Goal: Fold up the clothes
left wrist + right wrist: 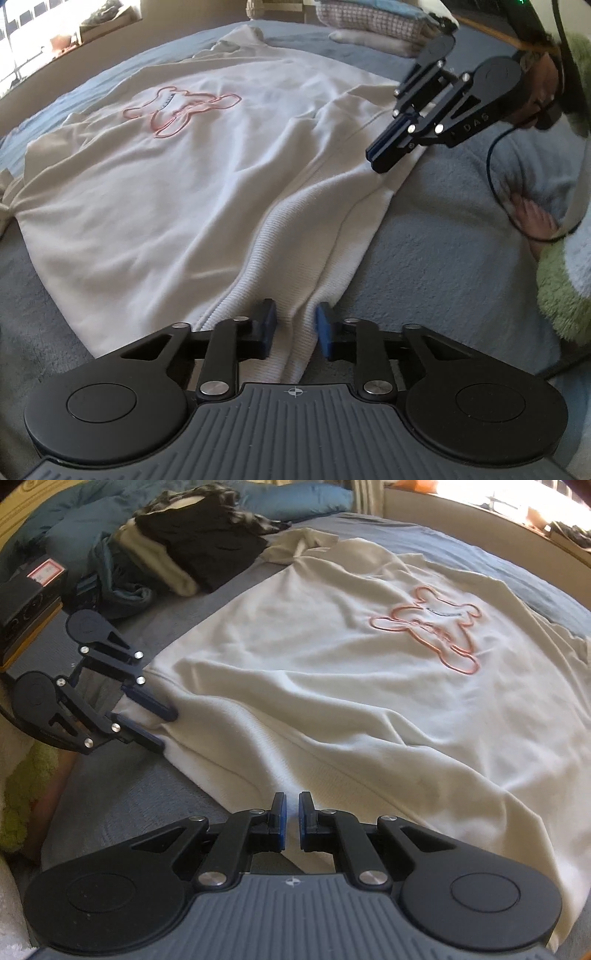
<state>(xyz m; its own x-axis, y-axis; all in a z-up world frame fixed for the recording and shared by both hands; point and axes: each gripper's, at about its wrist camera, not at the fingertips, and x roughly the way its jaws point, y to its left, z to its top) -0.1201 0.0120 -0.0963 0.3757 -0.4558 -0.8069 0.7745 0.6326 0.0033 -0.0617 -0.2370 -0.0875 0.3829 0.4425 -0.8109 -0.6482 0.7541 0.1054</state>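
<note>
A cream sweatshirt (166,184) with a pink outlined bear (181,110) lies spread front up on the grey bed cover (424,258). Its ribbed hem is the edge nearest me. At one end of the hem, my left gripper (295,328) holds a bunched fold of the rib that fills the gap between its blue pads. The right wrist view shows the same gripper (165,730) at the left, with white cloth between its fingers. My right gripper (291,805) stands further along the hem, jaws nearly together on a thin pinch of the sweatshirt (332,683). In the left wrist view, the right gripper (378,158) has its tips at the garment's edge.
A stack of folded clothes (369,26) sits at the far side of the bed. Dark and pale garments (207,535) are piled at the back left beside a black box (29,598). A person's fluffy green clothing (565,295) is close on the right.
</note>
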